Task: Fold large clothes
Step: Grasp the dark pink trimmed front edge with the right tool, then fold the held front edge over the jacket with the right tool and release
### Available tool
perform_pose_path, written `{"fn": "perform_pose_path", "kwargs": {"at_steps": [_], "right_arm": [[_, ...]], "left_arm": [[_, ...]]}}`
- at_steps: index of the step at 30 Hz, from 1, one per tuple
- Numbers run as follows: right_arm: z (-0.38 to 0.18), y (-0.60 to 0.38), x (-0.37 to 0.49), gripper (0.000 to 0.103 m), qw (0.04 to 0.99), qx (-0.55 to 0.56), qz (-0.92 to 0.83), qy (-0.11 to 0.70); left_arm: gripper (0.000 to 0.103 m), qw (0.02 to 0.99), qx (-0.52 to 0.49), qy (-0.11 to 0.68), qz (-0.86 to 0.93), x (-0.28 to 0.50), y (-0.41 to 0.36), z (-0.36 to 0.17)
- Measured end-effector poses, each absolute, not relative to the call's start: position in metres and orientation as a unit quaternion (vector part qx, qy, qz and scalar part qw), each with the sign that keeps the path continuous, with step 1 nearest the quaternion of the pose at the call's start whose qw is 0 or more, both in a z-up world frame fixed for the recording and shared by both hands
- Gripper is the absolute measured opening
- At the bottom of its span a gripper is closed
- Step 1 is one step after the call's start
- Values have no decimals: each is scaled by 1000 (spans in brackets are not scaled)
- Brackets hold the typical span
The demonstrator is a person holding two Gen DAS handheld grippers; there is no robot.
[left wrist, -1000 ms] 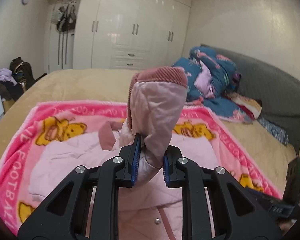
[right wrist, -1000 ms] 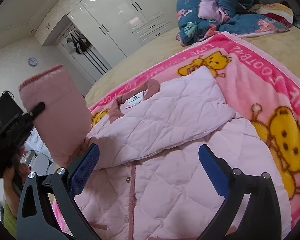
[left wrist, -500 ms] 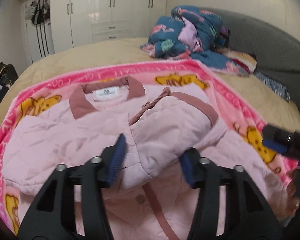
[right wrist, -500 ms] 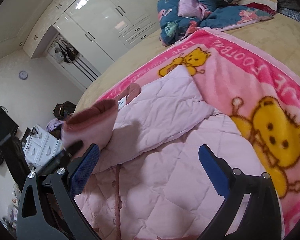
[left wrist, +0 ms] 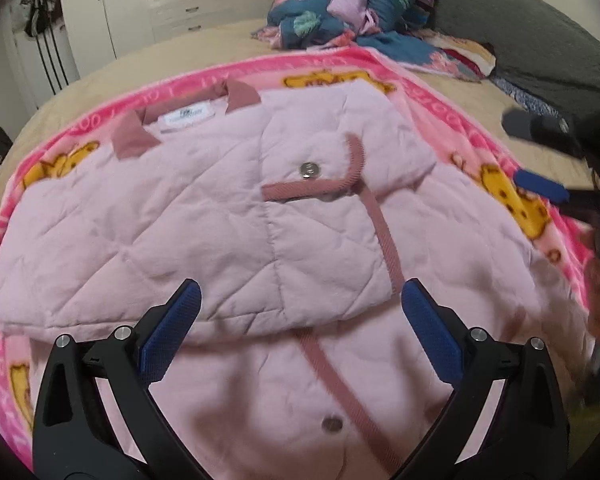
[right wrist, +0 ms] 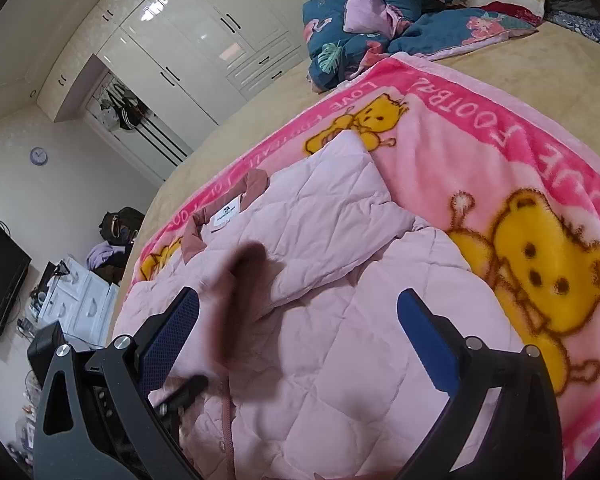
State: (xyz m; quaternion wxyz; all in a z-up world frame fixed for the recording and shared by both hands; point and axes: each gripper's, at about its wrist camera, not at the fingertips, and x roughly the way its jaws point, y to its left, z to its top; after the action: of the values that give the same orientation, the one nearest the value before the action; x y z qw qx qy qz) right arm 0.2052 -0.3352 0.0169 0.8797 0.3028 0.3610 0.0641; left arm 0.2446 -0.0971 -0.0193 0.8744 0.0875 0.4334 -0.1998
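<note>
left gripper [left wrist: 298, 320] hangs over the pink quilted jacket [left wrist: 204, 220], jaws wide apart and just been opening — the folded sleeve lies between the blue pads, neither pad pressing on it. nothing gripped there. the jacket lies flat in the middle of the frame, collar and white label toward the upper left, a snap button on the folded part, a darker pink trim running down toward the bottom. it rests on the pink bear blanket [left wrist: 500, 168], itself spread on the tan bed [left wrist: 180, 56].

right gripper [right wrist: 298, 322] — jaws spread wide too, empty, above the jacket's lower half. a blurred dark-pink cuff [right wrist: 240, 280] sits centre left of that view. heaped blue floral bedding [right wrist: 364, 20] at the top, white wardrobe [right wrist: 204, 28] in the upper left.
</note>
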Motion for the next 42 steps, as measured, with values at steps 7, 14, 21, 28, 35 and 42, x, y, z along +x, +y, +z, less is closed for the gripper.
{"fn": "perform_pose_path", "kwargs": {"at_steps": [7, 14, 21, 28, 35, 42], "right_arm": [[10, -315, 215, 99, 873, 294, 81, 381], [-10, -264, 236, 99, 853, 279, 124, 423], [-29, -230, 253, 99, 842, 266, 128, 452], [-50, -213, 261, 87, 840, 255, 131, 461], [-29, -200, 260, 18, 870, 204, 162, 418], [69, -195, 275, 14, 919, 124, 199, 316]], "left_arm": [[94, 885, 26, 430, -174, 240, -38, 0], [94, 907, -24, 408, -103, 248, 39, 27], [94, 914, -59, 399, -47, 255, 106, 40], [94, 911, -106, 399, -4, 262, 158, 38], [94, 909, -135, 394, 8, 268, 182, 37], [94, 910, -141, 389, 10, 276, 186, 43]]}}
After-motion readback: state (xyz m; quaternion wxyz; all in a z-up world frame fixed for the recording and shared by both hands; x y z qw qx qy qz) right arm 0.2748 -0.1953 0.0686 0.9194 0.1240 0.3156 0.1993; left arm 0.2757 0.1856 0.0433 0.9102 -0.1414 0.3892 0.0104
